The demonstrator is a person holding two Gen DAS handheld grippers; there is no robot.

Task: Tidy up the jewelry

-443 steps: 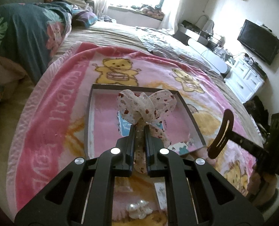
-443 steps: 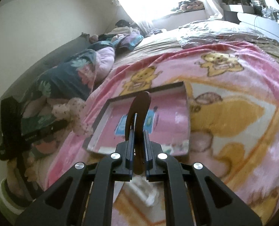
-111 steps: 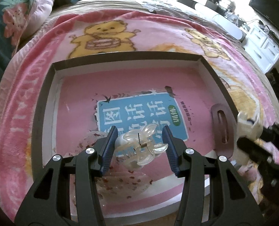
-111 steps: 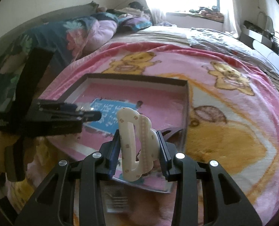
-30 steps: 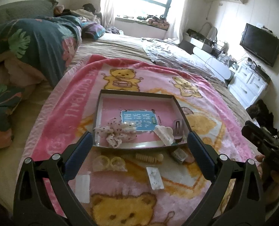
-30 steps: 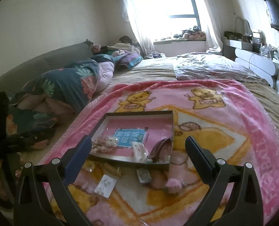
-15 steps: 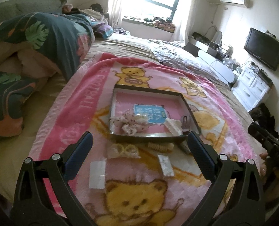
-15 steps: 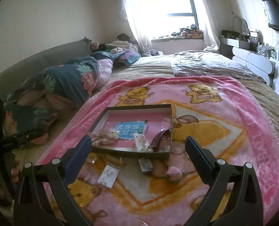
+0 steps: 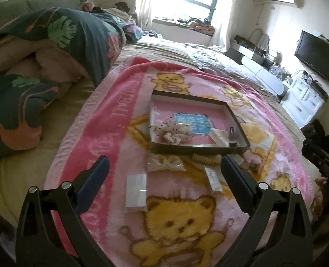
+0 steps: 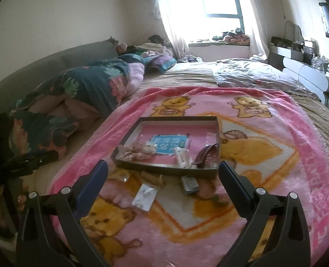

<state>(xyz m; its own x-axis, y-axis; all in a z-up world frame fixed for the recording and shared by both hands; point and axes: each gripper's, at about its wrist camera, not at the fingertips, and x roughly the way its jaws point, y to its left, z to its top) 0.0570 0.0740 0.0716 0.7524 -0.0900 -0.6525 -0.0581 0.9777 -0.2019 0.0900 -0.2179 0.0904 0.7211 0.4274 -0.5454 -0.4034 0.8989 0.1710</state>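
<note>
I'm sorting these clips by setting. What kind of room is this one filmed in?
A home bedroom, most likely. The work surface is a bed spread with a pink bear blanket, a rumpled floral duvet lies alongside, and a wall TV hangs above white drawers.

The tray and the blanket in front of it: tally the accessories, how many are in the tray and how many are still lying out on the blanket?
In the tray: 3 (spotted fabric bow, cream hair claw, brown hair clip)
On the blanket: 5 (clear bag, ridged comb clip, white card, small card, pink piece)
Total: 8
</note>
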